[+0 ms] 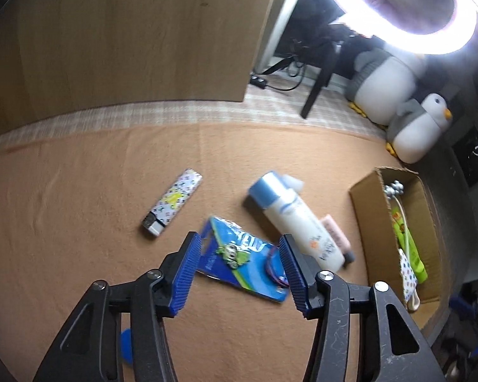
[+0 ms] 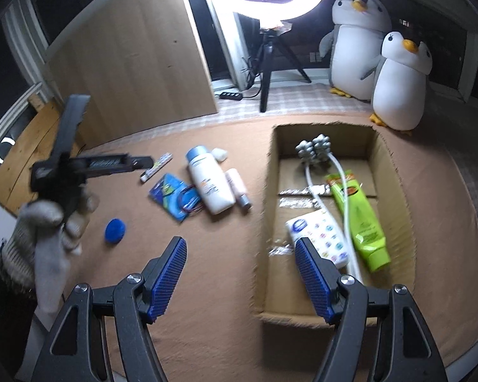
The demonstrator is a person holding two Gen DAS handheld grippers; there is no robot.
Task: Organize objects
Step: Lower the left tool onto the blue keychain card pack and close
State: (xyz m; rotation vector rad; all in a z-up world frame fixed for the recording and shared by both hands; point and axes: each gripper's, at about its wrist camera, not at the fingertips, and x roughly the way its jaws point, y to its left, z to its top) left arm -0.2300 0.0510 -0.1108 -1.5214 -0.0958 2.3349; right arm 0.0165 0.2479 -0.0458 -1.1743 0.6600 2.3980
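The left gripper (image 1: 240,265) hangs part open over the blue card pack (image 1: 243,262), which lies left of the cardboard box (image 2: 395,172); its fingers seem not to touch it. The right gripper (image 2: 240,265), open and empty, hangs at the box's near left edge.

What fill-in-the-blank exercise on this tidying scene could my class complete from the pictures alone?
1. The green tube lies inside the ____ box.
2. The white bottle has a ____ cap.
3. Beside the box stand two plush ____.
4. The left gripper hangs over the blue ____.

Missing words: cardboard; blue; penguins; card
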